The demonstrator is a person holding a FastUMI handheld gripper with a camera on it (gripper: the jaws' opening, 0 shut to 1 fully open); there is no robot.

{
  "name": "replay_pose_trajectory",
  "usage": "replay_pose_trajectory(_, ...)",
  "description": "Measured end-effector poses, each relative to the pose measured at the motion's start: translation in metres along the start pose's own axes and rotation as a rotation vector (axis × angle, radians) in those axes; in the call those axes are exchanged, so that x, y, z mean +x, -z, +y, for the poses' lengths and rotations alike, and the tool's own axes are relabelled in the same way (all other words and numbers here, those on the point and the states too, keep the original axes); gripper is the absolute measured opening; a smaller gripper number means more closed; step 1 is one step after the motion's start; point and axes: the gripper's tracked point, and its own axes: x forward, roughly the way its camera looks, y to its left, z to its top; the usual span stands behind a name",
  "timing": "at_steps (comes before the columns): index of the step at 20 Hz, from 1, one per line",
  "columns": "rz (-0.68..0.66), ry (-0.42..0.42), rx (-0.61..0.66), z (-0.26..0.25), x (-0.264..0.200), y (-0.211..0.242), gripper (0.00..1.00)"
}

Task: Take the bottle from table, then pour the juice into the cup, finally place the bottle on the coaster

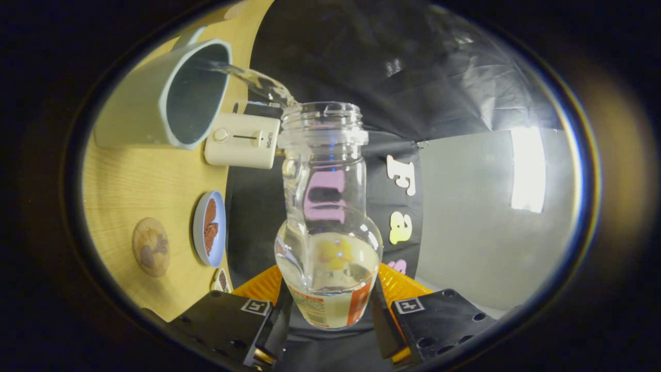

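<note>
Between the two fingers of the gripper [330, 310] sits a clear glass bottle [326, 206], its rounded belly pinched from both sides so that the fingers close against it and hold it. The bottle is tipped over toward the table, and the whole scene reads sideways. It has a bulbous base, a narrower straight neck and a threaded open mouth with no cap. A little pale, cloudy juice [335, 279] pools in the belly, and a printed paper label [330, 307] wraps the base just ahead of the fingers.

From the mouth a thin, glassy stream [258, 81] arcs into a smooth, matte grey-green cup [165, 95] with a dark interior, standing on the light wooden table [129, 186] beyond the bottle.

Just beside the cup stands a cream plastic appliance [242, 140] with rounded corners, a round knob and a slider slot. Nearer the fingers, a shallow pale blue dish [209, 227] holds reddish-brown crumbly pieces, and next to it lies a round wooden coaster [151, 247] with a plant motif on its face, bare and well apart from the bottle.
</note>
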Motion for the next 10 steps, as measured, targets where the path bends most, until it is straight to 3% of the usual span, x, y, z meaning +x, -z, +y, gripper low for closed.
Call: replay_pose_trajectory(10, -0.012, 0.046, -0.041, -0.0015, 0.0037, -0.0007, 0.71)
